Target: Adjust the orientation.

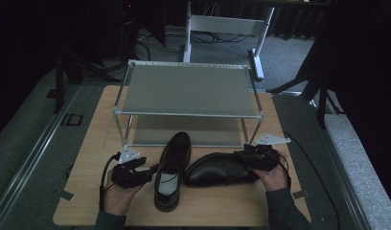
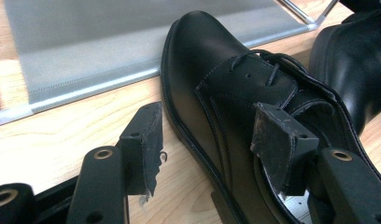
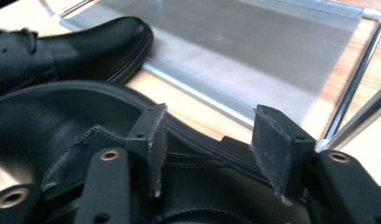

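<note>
Fingers [image 2: 279, 140] straddling upright shoe [image 1: 172, 167], toe toward rack [image 1: 186, 91], other shoe [image 1: 217, 170] crosswise

pretty dim room, grey carpet floor [image 1: 289, 57], my wooden table [image 1: 88, 191], a white desk frame [image 1: 227, 24] behind it.

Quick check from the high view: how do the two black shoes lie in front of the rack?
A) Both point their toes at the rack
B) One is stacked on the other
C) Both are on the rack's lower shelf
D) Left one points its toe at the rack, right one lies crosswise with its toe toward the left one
D: the left shoe points its toe toward the rack, while the right shoe lies crosswise on the table, its toe next to the left shoe.
</note>
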Demonstrator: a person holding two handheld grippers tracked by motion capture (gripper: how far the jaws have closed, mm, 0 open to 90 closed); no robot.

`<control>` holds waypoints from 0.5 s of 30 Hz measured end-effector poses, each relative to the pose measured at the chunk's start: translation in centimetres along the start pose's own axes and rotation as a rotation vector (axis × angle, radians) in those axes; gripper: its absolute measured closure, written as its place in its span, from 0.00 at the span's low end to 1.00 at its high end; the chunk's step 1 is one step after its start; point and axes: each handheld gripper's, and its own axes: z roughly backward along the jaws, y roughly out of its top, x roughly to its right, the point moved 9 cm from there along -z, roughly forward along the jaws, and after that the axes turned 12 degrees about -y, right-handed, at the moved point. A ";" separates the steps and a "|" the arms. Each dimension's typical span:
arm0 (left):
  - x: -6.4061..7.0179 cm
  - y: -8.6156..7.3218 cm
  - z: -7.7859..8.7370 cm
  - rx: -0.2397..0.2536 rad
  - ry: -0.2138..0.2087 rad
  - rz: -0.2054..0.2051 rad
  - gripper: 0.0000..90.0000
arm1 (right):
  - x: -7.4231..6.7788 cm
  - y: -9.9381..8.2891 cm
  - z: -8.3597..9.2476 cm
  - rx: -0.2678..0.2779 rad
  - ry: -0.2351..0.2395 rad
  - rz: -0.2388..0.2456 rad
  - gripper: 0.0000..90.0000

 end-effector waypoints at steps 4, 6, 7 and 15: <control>0.0 -0.1 -0.1 -0.007 -0.001 -0.001 0.49 | 0.8 0.2 0.0 0.011 -0.027 -0.025 0.46; 0.2 -0.1 -0.2 -0.007 -0.005 -0.003 0.49 | 1.2 0.4 0.3 0.026 -0.038 -0.035 0.46; 0.2 -0.1 -0.3 -0.008 -0.005 -0.004 0.49 | 1.5 0.5 0.6 0.037 -0.037 -0.040 0.46; 0.4 -0.1 -0.4 -0.011 -0.010 -0.010 0.49 | 3.6 0.3 1.9 0.058 -0.083 -0.081 0.47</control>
